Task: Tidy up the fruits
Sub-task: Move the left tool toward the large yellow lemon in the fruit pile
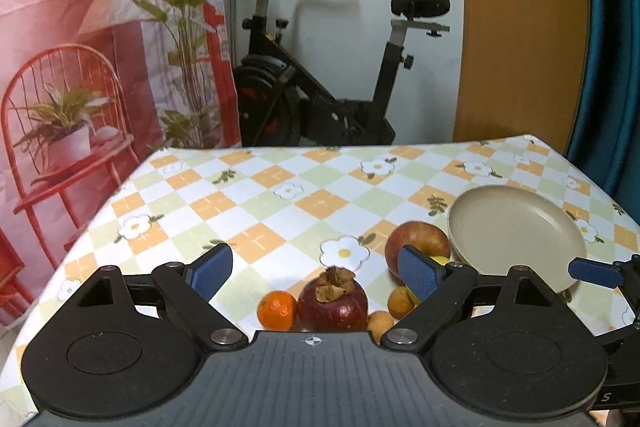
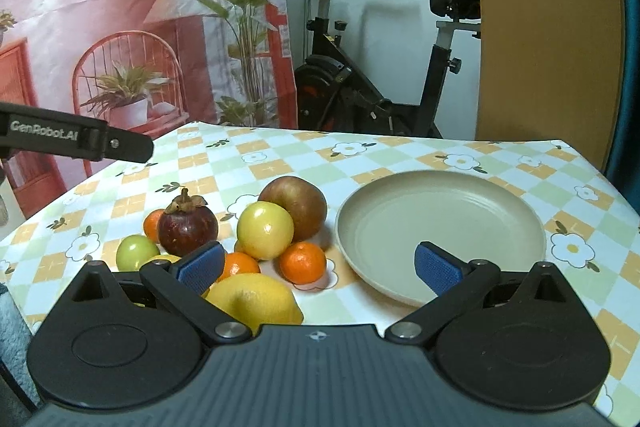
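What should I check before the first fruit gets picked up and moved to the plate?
1. Plate empty: ok.
2. Left gripper jaws open, nothing held: ok.
3. Right gripper jaws open, nothing held: ok.
4. Mangosteen ahead of left jaws: ok.
5. Fruits bunched, lemon against small orange: not ok.
6. Fruits hidden behind gripper bodies: cannot tell.

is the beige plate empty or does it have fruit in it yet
Empty. The plate shows only its bare inside; the fruits, like the apple, sit on the tablecloth beside it.

Both wrist views low, forward, sharing plate (image 1: 516, 227)
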The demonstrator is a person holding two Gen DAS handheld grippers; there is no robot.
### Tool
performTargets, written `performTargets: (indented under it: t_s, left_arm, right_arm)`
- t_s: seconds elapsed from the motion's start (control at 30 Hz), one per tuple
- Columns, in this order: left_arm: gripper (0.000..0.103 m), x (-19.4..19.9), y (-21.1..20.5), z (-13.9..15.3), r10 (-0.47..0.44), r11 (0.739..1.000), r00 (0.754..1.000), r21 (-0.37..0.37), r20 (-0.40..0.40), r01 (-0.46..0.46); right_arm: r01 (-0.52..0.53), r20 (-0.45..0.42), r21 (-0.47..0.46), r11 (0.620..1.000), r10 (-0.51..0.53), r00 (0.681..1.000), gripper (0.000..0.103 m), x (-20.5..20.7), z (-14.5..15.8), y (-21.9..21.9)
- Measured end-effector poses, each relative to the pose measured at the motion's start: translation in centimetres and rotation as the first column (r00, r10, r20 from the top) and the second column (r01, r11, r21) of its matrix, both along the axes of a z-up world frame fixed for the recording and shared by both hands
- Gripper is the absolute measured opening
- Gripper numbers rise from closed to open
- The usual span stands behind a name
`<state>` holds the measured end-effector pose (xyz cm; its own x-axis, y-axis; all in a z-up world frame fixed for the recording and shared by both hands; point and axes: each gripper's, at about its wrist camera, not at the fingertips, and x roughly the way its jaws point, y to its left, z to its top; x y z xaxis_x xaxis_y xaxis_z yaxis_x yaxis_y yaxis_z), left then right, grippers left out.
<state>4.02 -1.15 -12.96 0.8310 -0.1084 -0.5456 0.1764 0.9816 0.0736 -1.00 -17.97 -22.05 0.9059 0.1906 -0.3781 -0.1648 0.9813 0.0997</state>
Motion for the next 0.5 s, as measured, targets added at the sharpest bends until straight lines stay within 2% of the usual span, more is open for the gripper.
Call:
performTargets:
  t_s: [0.17,0.33,0.43,0.5]
  left_arm:
    - [0.09,0.4,-0.4,-0.5,-0.015,1.0,0.999,0.025,-0.051,0.017]
    - [0.073,0.2,-0.3,-0.9,-0.106,0.994,0.991,-0.028,-0.081,0.104]
    - [0.066,-0.1,-0.7,-1.0,-0.156,0.987,0.985,-0.036,-0.074,0.154]
    - [0.065,-0.3,-1.1,-0.9,-0.193,0.981,0.979,-0.026,-0.063,0.192]
  right_arm:
    - [-0.022,-0.023,0.035,0.999,0.023,0.999,0.103,0.2,-0.5,-0.9]
    - [-0.055,-0.08,0.065,0.996,0.06,0.995,0.098,0.5,-1.3,-1.3]
    - [-0.084,-0.078,0.053,0.995,0.088,0.993,0.093,0.3,-1.4,-0.9]
    - [-0.108,-0.076,0.048,0.993,0.111,0.991,0.09,0.1,-1.4,-0.6]
